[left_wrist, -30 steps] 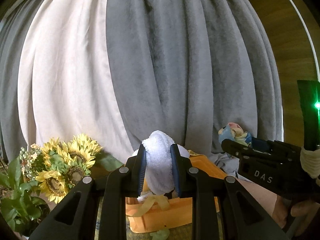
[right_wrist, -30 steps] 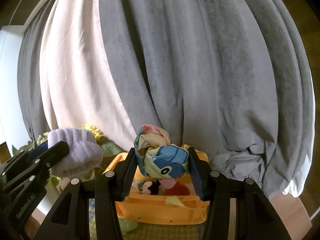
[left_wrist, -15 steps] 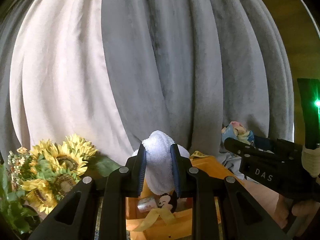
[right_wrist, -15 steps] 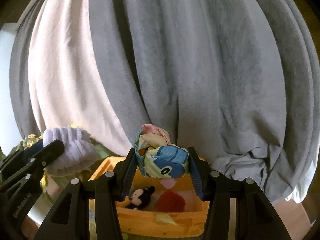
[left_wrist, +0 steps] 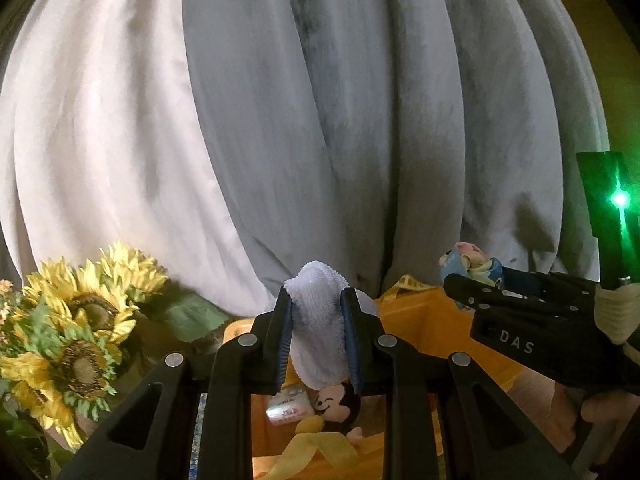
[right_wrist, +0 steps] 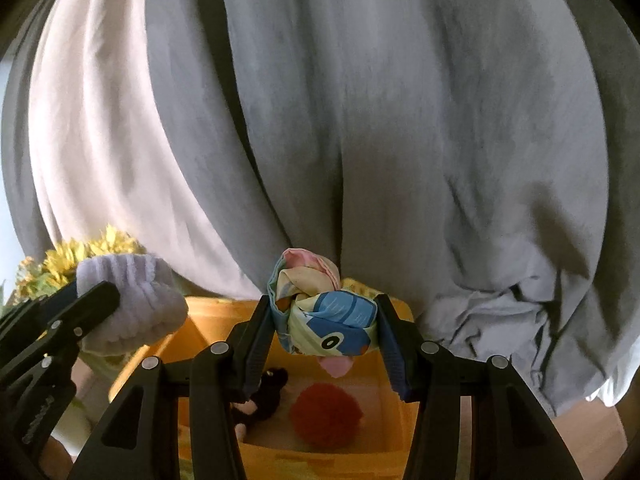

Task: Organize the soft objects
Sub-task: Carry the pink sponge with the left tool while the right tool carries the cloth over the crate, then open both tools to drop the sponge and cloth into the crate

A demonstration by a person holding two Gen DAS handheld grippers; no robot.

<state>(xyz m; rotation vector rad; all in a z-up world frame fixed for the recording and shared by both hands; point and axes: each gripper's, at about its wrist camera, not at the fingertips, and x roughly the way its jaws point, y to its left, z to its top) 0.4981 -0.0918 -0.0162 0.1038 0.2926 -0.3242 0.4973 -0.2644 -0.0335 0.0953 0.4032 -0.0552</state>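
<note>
My left gripper [left_wrist: 318, 322] is shut on a rolled white towel [left_wrist: 318, 316], held above the orange bin [left_wrist: 432, 332]. My right gripper [right_wrist: 324, 320] is shut on a knotted cartoon-print cloth [right_wrist: 326, 316], also over the orange bin [right_wrist: 212, 312]. Inside the bin lie a black mouse plush [left_wrist: 334, 402], a red pompom [right_wrist: 326, 414] and a small silver packet [left_wrist: 288, 404]. In the right wrist view the left gripper [right_wrist: 90, 304] with the towel [right_wrist: 132, 304] shows at the left edge. The right gripper [left_wrist: 466, 280] with its cloth [left_wrist: 470, 266] appears at the right of the left wrist view.
Grey and white curtains [left_wrist: 320, 120] hang close behind the bin. A bunch of sunflowers [left_wrist: 80, 336] stands to the left of it. A yellow ribbon [left_wrist: 316, 448] lies over the bin's near rim. A person's hand [left_wrist: 600, 412] holds the right gripper's handle.
Both grippers have moved forward and down toward the bin, each still holding its cloth. The bin's inside, with the plush and pompom, has come into fuller view.
</note>
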